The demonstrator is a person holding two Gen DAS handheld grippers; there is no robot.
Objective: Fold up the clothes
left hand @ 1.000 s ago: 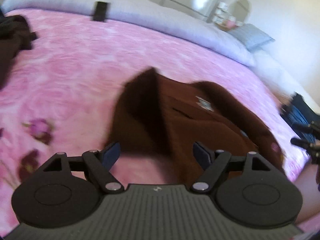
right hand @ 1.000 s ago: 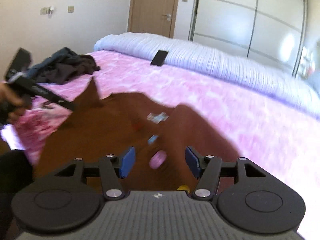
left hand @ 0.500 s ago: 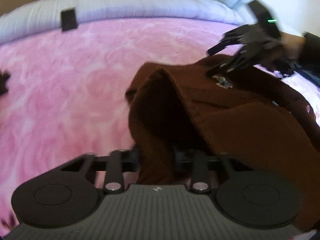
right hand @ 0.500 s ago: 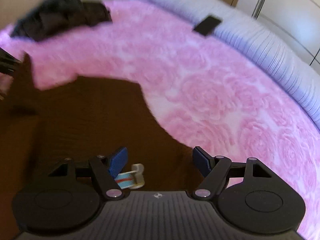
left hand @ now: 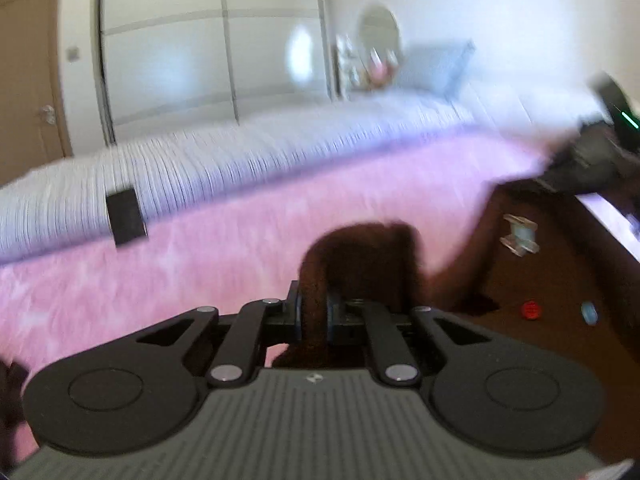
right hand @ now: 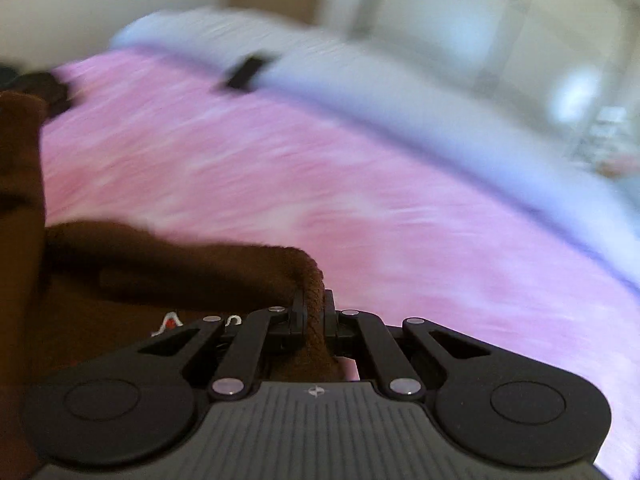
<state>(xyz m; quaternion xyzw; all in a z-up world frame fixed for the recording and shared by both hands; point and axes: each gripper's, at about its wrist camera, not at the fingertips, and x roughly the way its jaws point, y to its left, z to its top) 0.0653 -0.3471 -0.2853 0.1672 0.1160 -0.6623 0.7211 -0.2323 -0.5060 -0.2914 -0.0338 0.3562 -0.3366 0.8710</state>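
Note:
A brown garment (left hand: 552,300) with small coloured patches lies over the pink bedspread (left hand: 200,264). My left gripper (left hand: 314,314) is shut on a bunched edge of it, held above the bed. My right gripper (right hand: 314,316) is shut on another edge of the same garment (right hand: 160,268), which stretches away to the left. In the left wrist view the right gripper (left hand: 596,160) shows at the far right, at the garment's far edge. Both views are blurred by motion.
A white ribbed duvet (left hand: 240,160) lies along the far side of the bed with a black flat object (left hand: 125,222) on it. A pile of dark clothes (right hand: 36,84) sits at the far left. Wardrobe doors (left hand: 200,40) and a door stand behind.
Both grippers, open a second ago, have closed on edges of the brown garment and lifted it. Both cameras have tilted up toward the far wall.

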